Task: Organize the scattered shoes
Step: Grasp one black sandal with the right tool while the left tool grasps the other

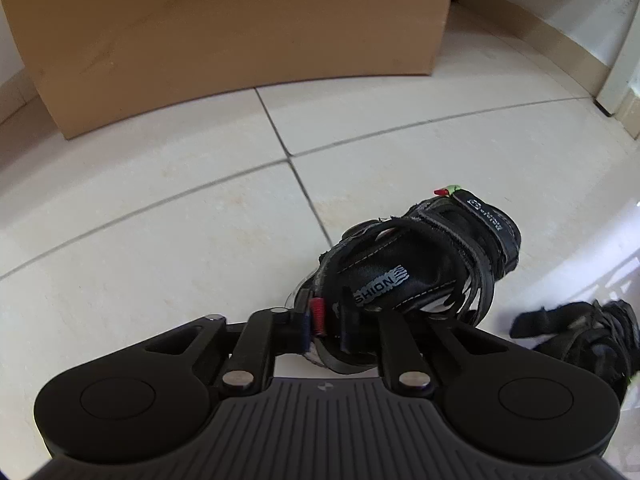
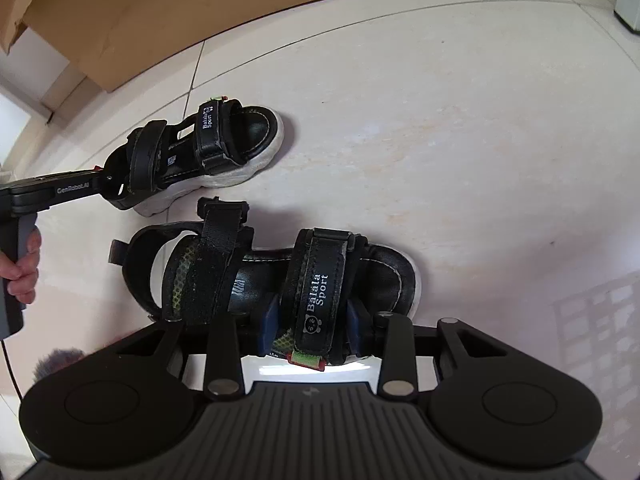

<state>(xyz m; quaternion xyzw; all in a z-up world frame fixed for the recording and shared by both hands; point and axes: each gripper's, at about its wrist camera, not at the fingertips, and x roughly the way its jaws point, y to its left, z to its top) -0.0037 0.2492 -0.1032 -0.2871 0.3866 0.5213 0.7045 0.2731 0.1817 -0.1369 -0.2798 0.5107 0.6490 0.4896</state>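
I see a pale tiled floor [image 2: 440, 140] with thin grey grout lines, and it carries everything here. Two black strap sandals with white soles rest on it: the far sandal [image 2: 208, 148] lies near a brown cardboard box [image 2: 180, 12] that also stands on the tiles, and the near sandal [image 2: 280, 276] lies just beside the first, apart from it.

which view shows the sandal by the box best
The right wrist view: that sandal lies whole on the tiles, sole and both straps visible, the left gripper at its heel. The left wrist view shows it close up, its heel hidden by the gripper.
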